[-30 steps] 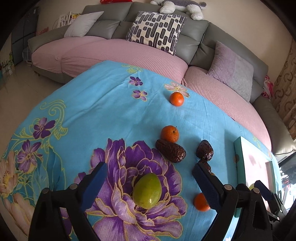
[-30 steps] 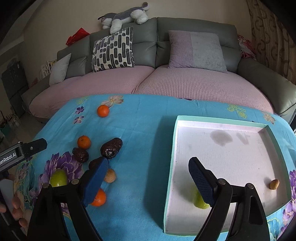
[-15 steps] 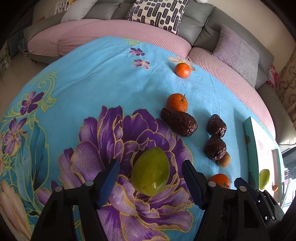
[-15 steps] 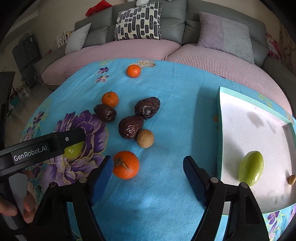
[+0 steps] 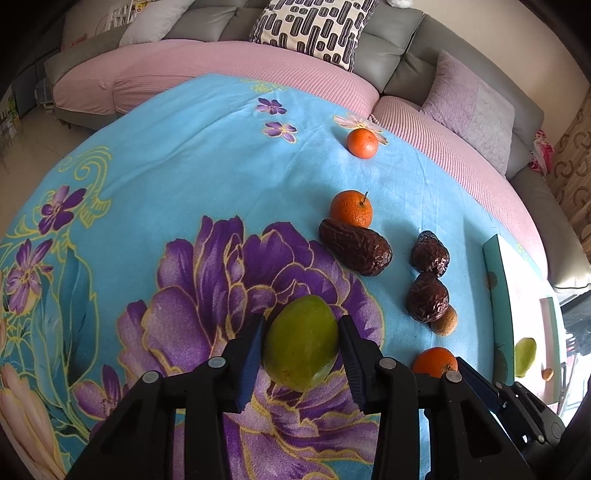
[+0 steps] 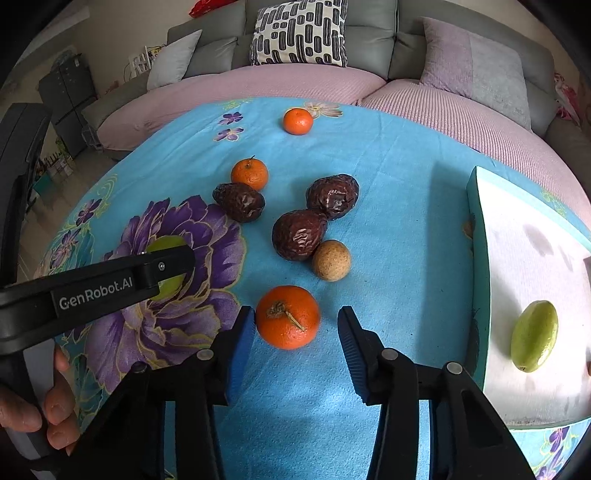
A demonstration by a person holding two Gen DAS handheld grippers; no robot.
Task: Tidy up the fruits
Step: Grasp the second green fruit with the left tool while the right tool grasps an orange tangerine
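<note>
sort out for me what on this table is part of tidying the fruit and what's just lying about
Part of the job:
- green fruit with the left hand-held gripper closing on it
- orange between the closing right hand-held gripper
- two more oranges, three dark wrinkled fruits, small brown fruit
- white tray, green fruit already inside

Just lying about:
- patterned cushion
- sofa

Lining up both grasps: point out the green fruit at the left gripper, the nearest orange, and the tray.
green fruit [image 5: 301,347], left wrist view, middle of its skin
nearest orange [image 6: 288,317], right wrist view, top by stem
tray [image 6: 479,258], right wrist view, teal side wall
</note>
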